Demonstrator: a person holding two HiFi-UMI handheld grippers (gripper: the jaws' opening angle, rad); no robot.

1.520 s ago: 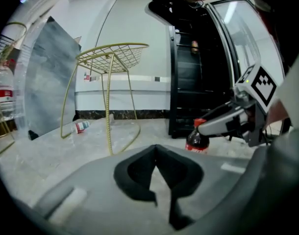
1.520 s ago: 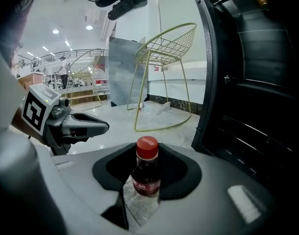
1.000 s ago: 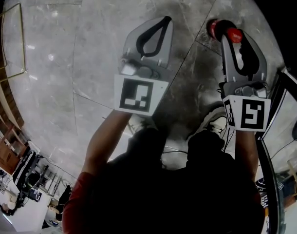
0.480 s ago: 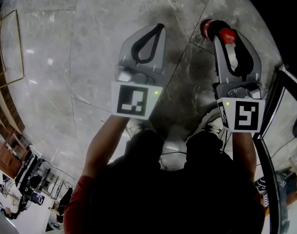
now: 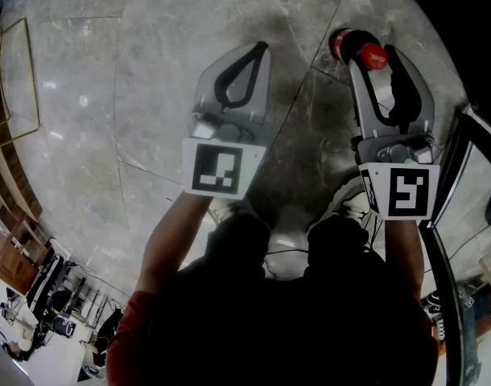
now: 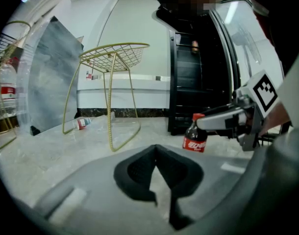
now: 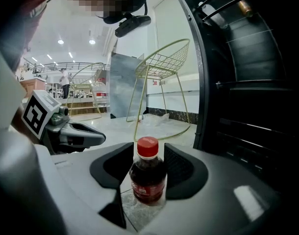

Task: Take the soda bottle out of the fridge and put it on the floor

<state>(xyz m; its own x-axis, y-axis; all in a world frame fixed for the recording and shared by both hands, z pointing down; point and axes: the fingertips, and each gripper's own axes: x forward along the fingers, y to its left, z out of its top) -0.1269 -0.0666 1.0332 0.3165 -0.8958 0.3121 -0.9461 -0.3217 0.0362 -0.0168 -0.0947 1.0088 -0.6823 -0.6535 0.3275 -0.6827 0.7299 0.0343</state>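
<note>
The soda bottle [image 5: 344, 43], dark with a red cap and red label, stands upright on the grey marble floor [image 5: 149, 71]. My right gripper [image 5: 373, 55] reaches around its neck and its jaws are opening; the pads stand slightly off the bottle [image 7: 148, 175], which is between them. From the left gripper view the bottle [image 6: 194, 140] shows at the tip of the right gripper [image 6: 223, 121], in front of the open black fridge [image 6: 193, 82]. My left gripper [image 5: 262, 48] hovers to the bottle's left, shut and empty.
The fridge's dark shelves [image 7: 247, 82] fill the right, its glass door [image 5: 463, 159] beside my right arm. A gold wire chair [image 6: 115, 58] stands on the floor, with a plastic bottle [image 6: 81, 124] lying behind it. The person's shoes [image 5: 358, 203] are just below the grippers.
The right gripper's jaws have spread apart around the bottle's neck. Both grippers have shifted slightly up and left in the head view; the left stays shut.
</note>
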